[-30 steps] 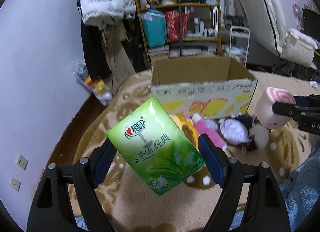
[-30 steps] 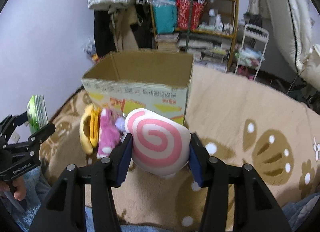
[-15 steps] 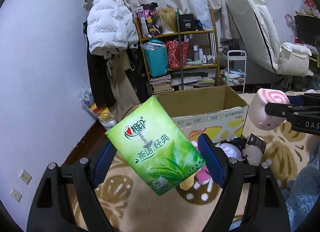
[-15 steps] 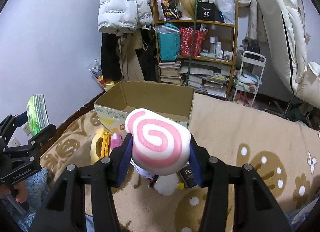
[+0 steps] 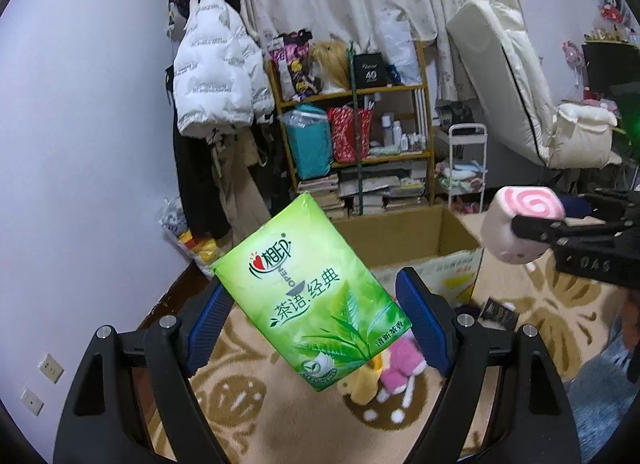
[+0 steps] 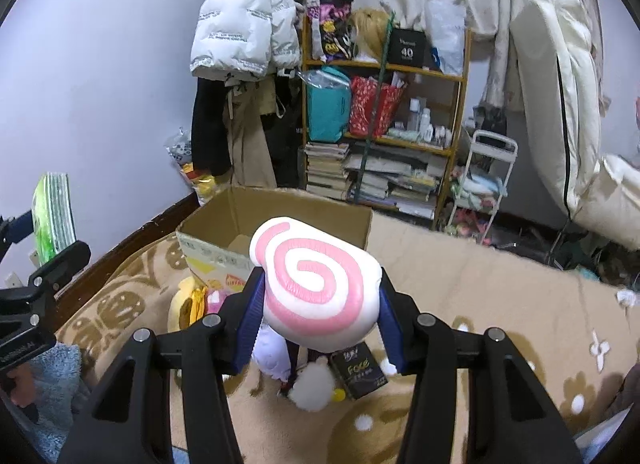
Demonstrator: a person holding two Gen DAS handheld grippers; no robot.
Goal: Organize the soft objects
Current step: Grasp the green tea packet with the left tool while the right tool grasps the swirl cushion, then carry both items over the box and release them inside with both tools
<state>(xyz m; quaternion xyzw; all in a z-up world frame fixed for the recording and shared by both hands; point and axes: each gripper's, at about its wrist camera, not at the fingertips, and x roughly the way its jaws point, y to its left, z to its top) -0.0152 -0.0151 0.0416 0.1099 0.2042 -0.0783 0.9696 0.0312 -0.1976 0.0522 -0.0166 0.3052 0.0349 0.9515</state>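
My left gripper (image 5: 312, 304) is shut on a green tissue pack (image 5: 308, 292) and holds it tilted, high above the beige blanket. My right gripper (image 6: 320, 304) is shut on a pink-and-white swirl plush (image 6: 316, 284), also held high. The plush shows at the right of the left wrist view (image 5: 520, 224); the tissue pack shows edge-on at the left of the right wrist view (image 6: 54, 216). An open cardboard box (image 6: 280, 220) stands beyond both grippers. Below lie a yellow plush (image 6: 182, 304), a pink plush (image 5: 400, 364), a white pom-pom toy (image 6: 312, 388) and a small black box (image 6: 358, 372).
A cluttered shelf (image 6: 380, 112) with books and bags stands behind the box. A white jacket (image 6: 244, 16) hangs at the wall to the left. A white cart (image 6: 484, 180) and a tilted white mattress (image 6: 560, 104) are at the right. A blue towel (image 6: 52, 388) lies at the lower left.
Both grippers have risen with their loads and tilted upward. The box and toys now sit lower and farther in both views. Neither grip has changed.
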